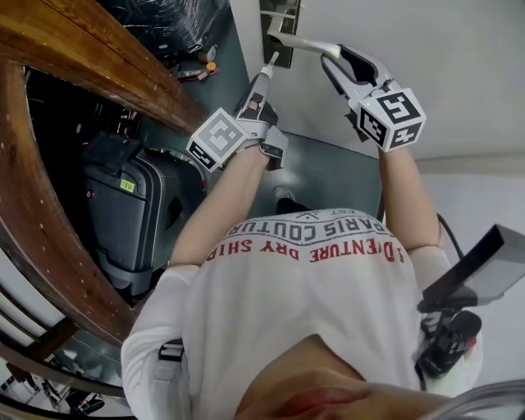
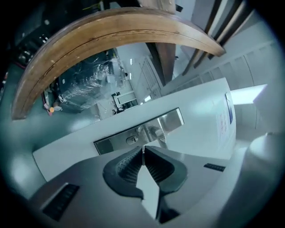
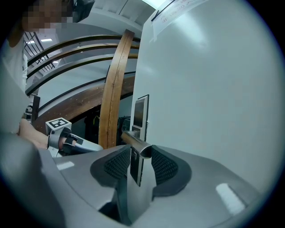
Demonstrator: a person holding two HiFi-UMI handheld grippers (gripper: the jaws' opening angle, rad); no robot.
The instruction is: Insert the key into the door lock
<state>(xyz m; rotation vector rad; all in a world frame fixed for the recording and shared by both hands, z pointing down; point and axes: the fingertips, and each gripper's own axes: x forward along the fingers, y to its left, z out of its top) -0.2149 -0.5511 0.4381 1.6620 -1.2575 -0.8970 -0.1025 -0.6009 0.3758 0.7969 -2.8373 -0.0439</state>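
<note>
At the edge of the tall white door [image 1: 443, 57], both arms reach forward from the person's white printed shirt [image 1: 312, 295]. In the head view the left forearm [image 1: 221, 205] runs up and inward to the left tongs [image 1: 264, 75], whose marker cube [image 1: 217, 139] sits at the wrist end. The left tongs point roughly level at the door.

In the left gripper view the left tongs [image 2: 142, 153] stand narrow, with their ribbed pads clamped on the thin silver metal key [image 2: 142, 149]. The blade shows edge-on between the tips. It points at the brushed steel lock plate [image 2: 171, 119], and its tip lies just beside the oval keyhole [image 2: 132, 140], offset to one side and not inside it. In the head view the key [image 1: 271, 59] projects beyond the tong tips, close to the lock plate [image 1: 279, 16]. No view shows whether the tip touches the plate.

The right forearm [image 1: 402, 197] extends straight up the head view to the right tongs [image 1: 332, 56], with their marker cube [image 1: 392, 115] above the wrist. The right tongs point slightly below level. In the right gripper view the right tongs [image 3: 139, 156] grip the free end of the silver tubular door handle [image 3: 133, 141], one pad on each side of it. The handle [image 1: 303, 43] runs level from the plate to the tongs.

A curved brown wooden rail [image 1: 98, 66] lies to the left of the door.
</note>
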